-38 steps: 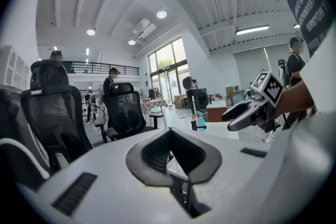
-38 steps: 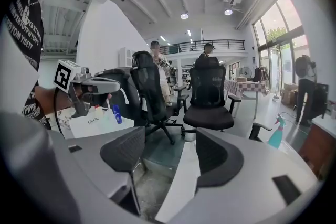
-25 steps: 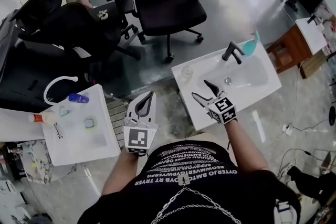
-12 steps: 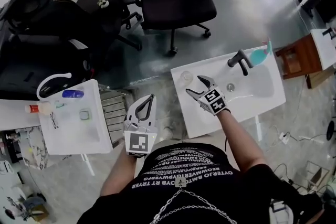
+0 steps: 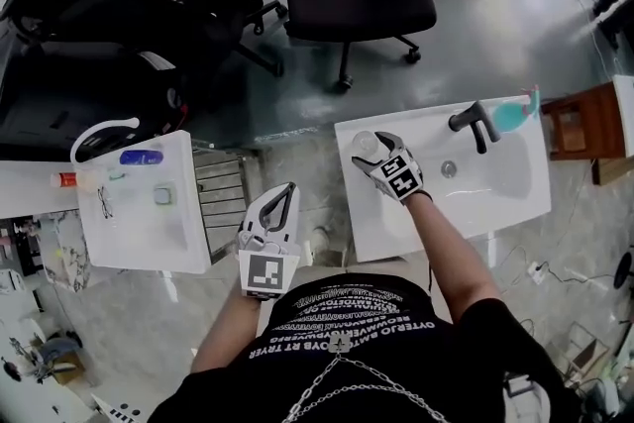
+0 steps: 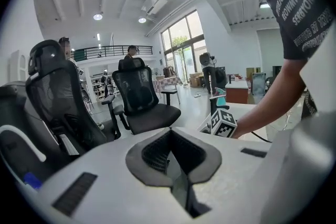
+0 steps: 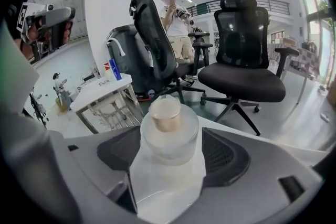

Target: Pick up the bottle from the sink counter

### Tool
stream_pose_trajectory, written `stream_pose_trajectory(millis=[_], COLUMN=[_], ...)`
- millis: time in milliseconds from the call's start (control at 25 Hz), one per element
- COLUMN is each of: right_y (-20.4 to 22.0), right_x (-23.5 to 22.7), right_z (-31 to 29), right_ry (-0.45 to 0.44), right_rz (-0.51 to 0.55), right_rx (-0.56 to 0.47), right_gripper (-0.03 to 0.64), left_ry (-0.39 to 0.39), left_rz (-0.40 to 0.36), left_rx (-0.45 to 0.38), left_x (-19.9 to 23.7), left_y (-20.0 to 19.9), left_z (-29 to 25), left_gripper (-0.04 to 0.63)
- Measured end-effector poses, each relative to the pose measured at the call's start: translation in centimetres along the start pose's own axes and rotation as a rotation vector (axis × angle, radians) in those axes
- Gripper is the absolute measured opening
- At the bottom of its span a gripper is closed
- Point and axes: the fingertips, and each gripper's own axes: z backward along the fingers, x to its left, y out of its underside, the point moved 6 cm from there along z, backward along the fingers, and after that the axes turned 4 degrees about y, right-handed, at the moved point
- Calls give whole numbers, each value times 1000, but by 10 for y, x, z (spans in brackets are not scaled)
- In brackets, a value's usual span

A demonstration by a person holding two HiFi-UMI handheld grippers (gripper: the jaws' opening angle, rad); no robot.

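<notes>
Our right gripper [image 5: 371, 150] had just been opening, its 2 jaws apart around the bottle [image 7: 169, 131]; our left gripper [image 5: 286, 192] was closed, empty.

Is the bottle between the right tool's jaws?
Yes, the bottle stands between the jaws of the right tool, which have just been opening.

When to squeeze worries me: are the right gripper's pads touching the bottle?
Cannot tell. The bottle stands between the right gripper's jaws, just opened wider; its view shows neither gap nor contact plainly.
</notes>
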Motion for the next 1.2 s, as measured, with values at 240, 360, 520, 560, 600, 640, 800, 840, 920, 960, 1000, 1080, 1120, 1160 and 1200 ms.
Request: stream_pose_trajectory(millis=[240, 360, 520, 560, 600, 640, 800, 840, 920, 960, 1000, 1080, 1120, 1160, 1200], right_y=[7, 6, 1, -2, -6, -11, -27, -32, -42, -47, -51, -57, -60, -64, -70], right_x=[0, -3, 2, 4, 6, 8, 20, 24, 31, 35, 39, 46, 50, 54, 59], right_z=[-28, -28, -14, -7, 0, 7, 42, 50, 68, 76, 84, 99, 107, 115, 124], right_ry=[21, 52, 50, 46, 45, 47, 62, 67, 73, 76, 79, 85, 89, 93, 96], right_rz=[23, 48, 34, 31, 31, 33, 27, 27, 28, 28, 28, 28, 28, 29, 29], right_rx=[19, 9, 10, 0, -11, -23, -80, -92, -106, -106, -104, -99, -101, -105, -108], right_gripper=[342, 336, 336, 336, 336, 336, 336, 336, 336, 336, 336, 336, 336, 336, 336], left_ry=[-23, -45, -56, -59, -60, -60, -42, -37, -29, -23, -16, -2, 4, 8, 12], left_rz=[-2, 17, 25, 20, 15, 14, 20, 10, -8, -12, -14, -16, -16, -18, -21], left_rx=[48, 34, 16, 6, -4, -9, -56, -63, -71, -74, -76, -84, -92, -102, -111], left_x=[1, 4, 9, 11, 13, 14, 13, 13, 14, 14, 14, 16, 17, 18, 20], left_y=[16, 12, 8, 9, 9, 8, 0, -1, -5, -7, -8, -13, -16, -19, -23], left_z=[9, 11, 21, 24, 27, 29, 40, 43, 48, 51, 53, 55, 57, 60, 63], left_gripper=[5, 6, 5, 5, 5, 5, 5, 5, 5, 5, 6, 5, 5, 5, 5])
